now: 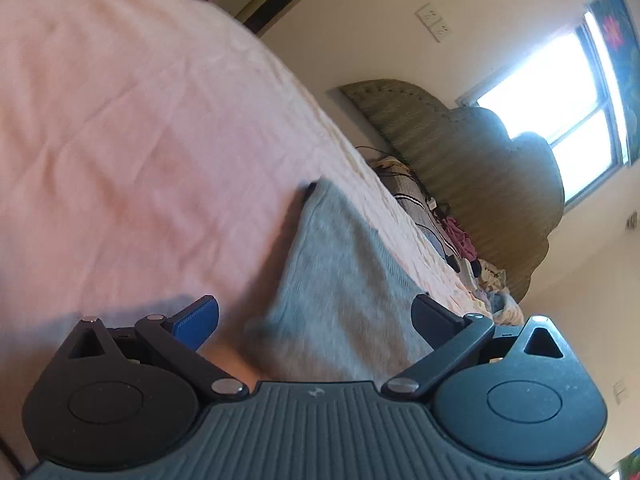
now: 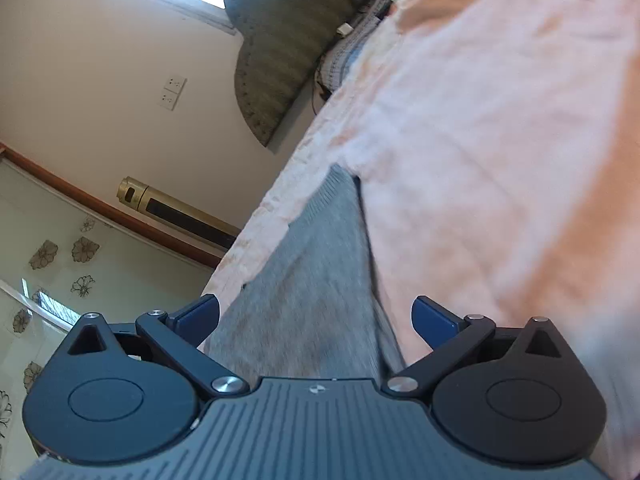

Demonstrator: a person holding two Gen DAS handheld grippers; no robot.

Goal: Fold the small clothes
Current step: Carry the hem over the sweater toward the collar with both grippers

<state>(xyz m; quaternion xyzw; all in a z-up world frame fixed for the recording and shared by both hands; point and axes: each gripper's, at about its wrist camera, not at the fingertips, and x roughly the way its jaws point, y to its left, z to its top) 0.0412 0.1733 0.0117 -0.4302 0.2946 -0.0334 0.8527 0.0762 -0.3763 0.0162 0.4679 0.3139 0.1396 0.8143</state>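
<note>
Jaws wide on left gripper (image 1: 316,320) and right gripper (image 2: 316,320), nothing held. Grey garment (image 1: 340,276) flat on pink bedspread (image 1: 120,140), straight ahead between both finger pairs, long axis running away from the cameras; neither gripper clearly nearer.

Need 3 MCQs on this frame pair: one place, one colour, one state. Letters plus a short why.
1. Where does the grey garment lie?
A. on the pink bedspread
B. on the floor
C. on a chair

2. What colour are the pads on the fingers?
A. red
B. blue
C. white

3. How do both grippers stand?
A. shut on cloth
B. open
C. out of view

Answers:
A, grey cloth rests on the pink cover.
B, blue pads show in both views.
B, left gripper and right gripper have fingers spread, clamping nothing.
</note>
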